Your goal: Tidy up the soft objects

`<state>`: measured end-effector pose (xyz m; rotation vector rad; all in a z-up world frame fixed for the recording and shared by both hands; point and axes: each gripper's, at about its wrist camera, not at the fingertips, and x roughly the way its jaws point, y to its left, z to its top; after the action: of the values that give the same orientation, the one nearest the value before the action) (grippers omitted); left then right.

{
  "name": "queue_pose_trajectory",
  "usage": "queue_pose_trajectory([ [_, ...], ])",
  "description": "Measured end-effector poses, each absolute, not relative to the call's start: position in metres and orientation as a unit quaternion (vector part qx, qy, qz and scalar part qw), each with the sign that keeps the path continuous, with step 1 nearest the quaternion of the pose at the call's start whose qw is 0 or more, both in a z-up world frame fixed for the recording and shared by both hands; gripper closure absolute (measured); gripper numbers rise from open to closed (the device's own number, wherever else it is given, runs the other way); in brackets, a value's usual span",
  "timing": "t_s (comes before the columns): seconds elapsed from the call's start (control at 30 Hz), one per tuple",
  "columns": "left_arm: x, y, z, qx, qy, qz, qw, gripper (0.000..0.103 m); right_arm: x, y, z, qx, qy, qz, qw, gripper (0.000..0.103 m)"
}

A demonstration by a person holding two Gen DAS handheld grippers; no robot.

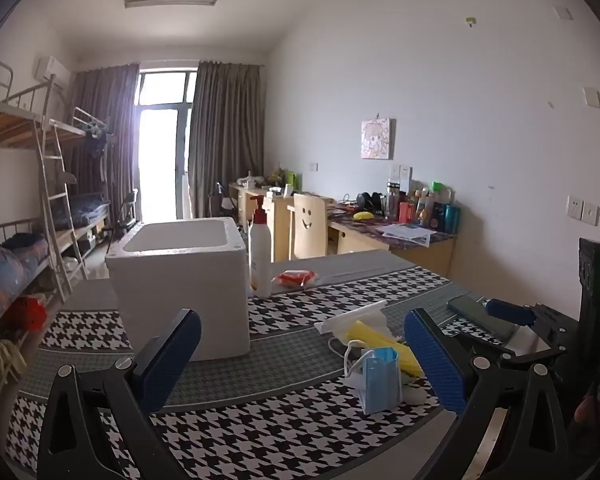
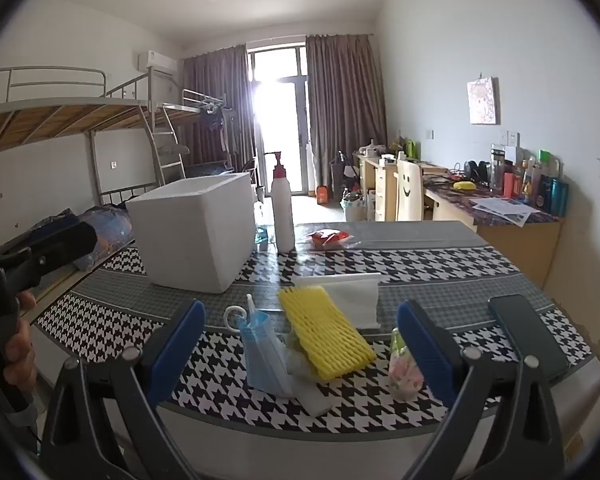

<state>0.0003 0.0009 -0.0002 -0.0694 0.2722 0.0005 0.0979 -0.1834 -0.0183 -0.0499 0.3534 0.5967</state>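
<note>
Your left gripper [image 1: 302, 354] and right gripper [image 2: 300, 350] both gape wide, holding nothing. The soft pile, yellow foam net [image 2: 326, 332] and blue mask [image 2: 264, 354], lies ahead on the houndstooth table [image 2: 440, 264]; foam box [image 2: 196, 232], pump bottle [image 2: 283, 210] and phone [image 2: 528, 330] surround it. No labels are legible.

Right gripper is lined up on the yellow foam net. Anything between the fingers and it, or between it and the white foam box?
Nothing visible blocks the open right gripper from the yellow foam net. A blue mask lies beside the net, toward the white foam box, low enough to lift over.
</note>
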Motion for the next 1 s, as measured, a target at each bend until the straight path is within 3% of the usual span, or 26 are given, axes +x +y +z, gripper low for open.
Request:
queue_pose_trajectory([
  [1.0, 0.0031, 0.0017, -0.0014, -0.021, 0.143, 0.011, 0.989, 0.001, 0.1018, -0.1899, -0.0169, -0.021, 0.18, 0.287, 0.941, 0.004],
])
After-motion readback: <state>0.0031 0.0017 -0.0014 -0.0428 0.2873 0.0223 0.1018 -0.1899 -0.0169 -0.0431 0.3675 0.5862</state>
